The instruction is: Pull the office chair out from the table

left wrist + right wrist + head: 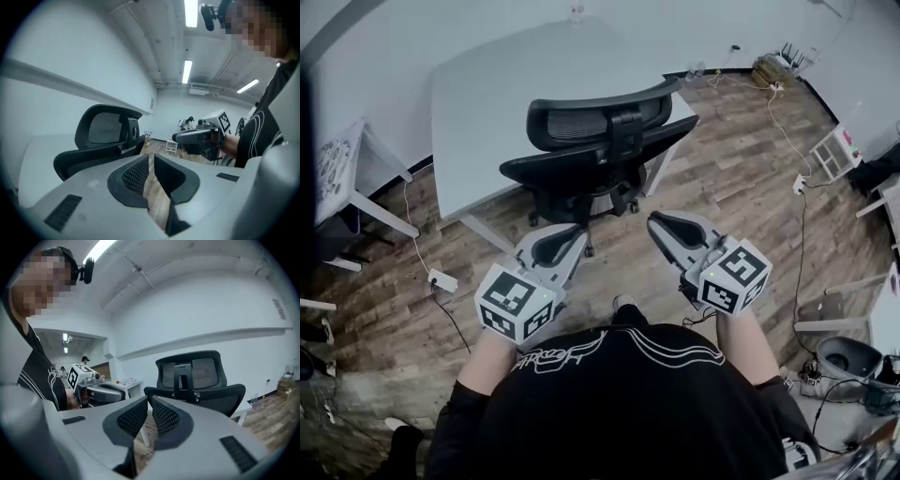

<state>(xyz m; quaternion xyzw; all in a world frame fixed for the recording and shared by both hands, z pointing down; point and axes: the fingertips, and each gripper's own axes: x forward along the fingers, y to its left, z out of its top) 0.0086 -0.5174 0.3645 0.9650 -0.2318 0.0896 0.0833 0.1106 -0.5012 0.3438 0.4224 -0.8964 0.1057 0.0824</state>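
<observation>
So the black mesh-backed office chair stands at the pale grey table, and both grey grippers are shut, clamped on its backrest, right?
Not quite. The left gripper and right gripper are shut, but on nothing: the head view shows them short of the black mesh-backed office chair, with wooden floor between. The chair does stand at the pale grey table.

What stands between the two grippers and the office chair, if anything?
Nothing visible does. Only bare wooden floor lies between the left gripper, the right gripper and the office chair. A white adapter with its cable lies off to the left, outside that path.
</observation>
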